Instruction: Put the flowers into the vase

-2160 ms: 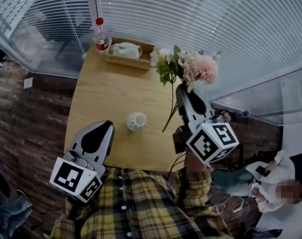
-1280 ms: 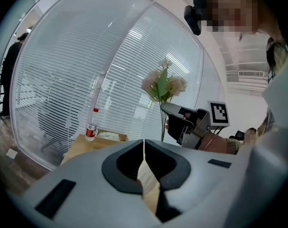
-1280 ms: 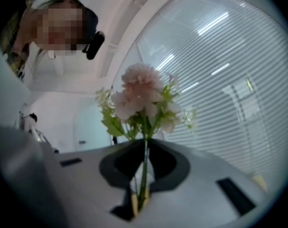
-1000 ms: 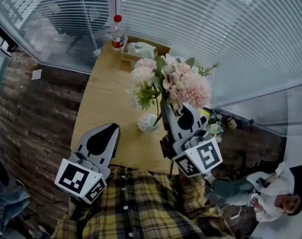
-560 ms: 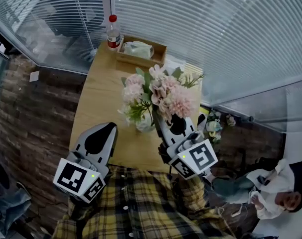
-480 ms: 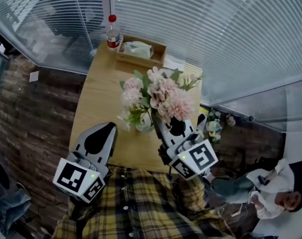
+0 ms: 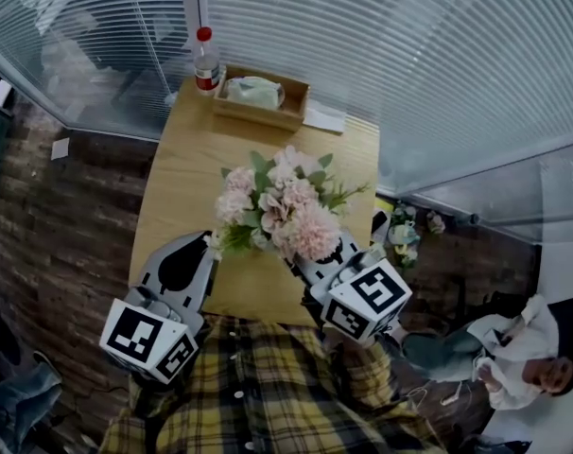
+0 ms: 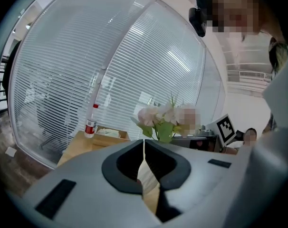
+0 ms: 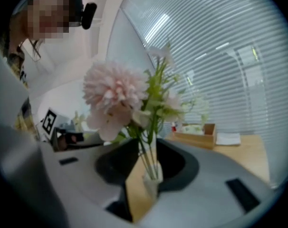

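Observation:
A bouquet of pink and white flowers [image 7: 282,211] stands at the middle of the wooden table [image 7: 197,149] and hides the vase in the head view. In the right gripper view its green stems [image 9: 148,153] run down into the small white vase [image 9: 151,184]. My right gripper [image 7: 310,265] is just behind the bouquet. Its jaws are opening, with the stems loose in the gap between them [image 9: 147,146]. My left gripper [image 7: 203,240] hovers at the table's near left edge, shut and empty [image 8: 144,144]. It sees the flowers [image 8: 160,120] ahead.
A red-capped bottle [image 7: 205,60] and a wooden tray [image 7: 258,97] holding a pale cloth stand at the table's far end, with a paper sheet [image 7: 326,119] beside them. More flowers [image 7: 405,235] lie off the table's right side. A person [image 7: 523,348] sits lower right.
The right gripper carried the bouquet left over the vase and lowered it, so the blooms now cover the vase. The left gripper stayed put.

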Demonstrator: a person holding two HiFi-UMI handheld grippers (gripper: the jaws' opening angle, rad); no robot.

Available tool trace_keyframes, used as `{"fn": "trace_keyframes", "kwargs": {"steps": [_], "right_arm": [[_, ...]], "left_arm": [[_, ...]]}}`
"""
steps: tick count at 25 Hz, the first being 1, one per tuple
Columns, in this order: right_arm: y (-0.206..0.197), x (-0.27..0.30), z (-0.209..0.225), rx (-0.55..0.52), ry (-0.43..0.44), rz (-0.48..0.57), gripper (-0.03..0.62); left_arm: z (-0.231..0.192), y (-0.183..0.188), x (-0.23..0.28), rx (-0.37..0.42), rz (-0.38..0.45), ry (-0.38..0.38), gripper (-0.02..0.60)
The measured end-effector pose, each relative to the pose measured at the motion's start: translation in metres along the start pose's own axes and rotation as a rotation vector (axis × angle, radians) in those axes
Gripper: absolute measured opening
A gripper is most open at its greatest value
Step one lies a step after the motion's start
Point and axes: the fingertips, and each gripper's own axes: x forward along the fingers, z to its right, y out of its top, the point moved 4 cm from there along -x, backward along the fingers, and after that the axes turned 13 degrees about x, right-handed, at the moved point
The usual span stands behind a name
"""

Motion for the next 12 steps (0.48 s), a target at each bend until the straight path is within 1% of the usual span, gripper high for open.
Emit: {"fn": "trace_keyframes", "kwargs": {"steps": [12], "right_arm": [[-0.021, 0.008, 0.019, -0.013, -0.051, -0.199, 0.164]], "left_arm": [[-0.004, -0.006, 0.021, -0.007, -0.03, -0.042, 0.023]]}}
